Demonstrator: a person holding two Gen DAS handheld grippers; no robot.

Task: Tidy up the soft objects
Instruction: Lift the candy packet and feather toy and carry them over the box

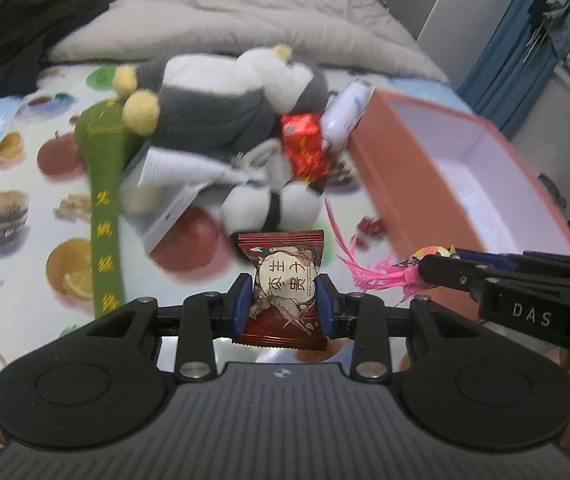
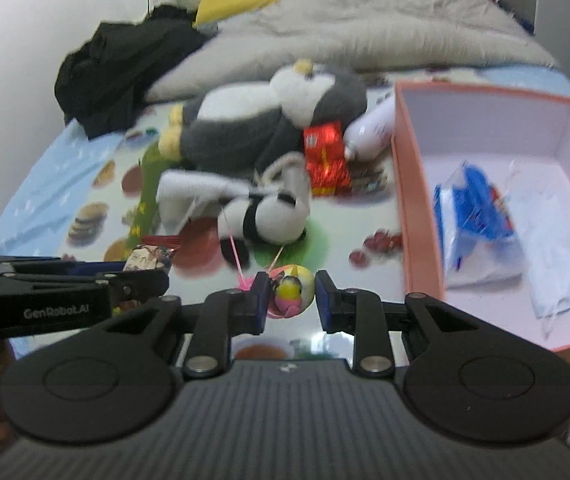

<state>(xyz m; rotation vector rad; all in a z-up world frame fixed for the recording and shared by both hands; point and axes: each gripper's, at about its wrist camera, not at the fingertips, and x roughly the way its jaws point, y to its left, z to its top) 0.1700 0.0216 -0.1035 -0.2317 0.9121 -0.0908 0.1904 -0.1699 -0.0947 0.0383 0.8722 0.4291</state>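
my left gripper [image 1: 284, 304] is clamped on a dark red printed snack packet [image 1: 282, 289], low centre of its frame. my right gripper [image 2: 288, 297] pinches a small yellow-and-pink feathered ball toy [image 2: 293, 291]. the coral cardboard box [image 2: 413, 208] sits at right; a grey-and-white plush penguin [image 2: 261, 128] lies upper centre.

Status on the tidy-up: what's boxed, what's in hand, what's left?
Done: a blue-and-white packet and white wrappers already lie in the box. In hand: left gripper holds a red snack pack; right gripper holds a pink-tasselled toy. Left: penguin plush, panda plush, red packet and white bottle.
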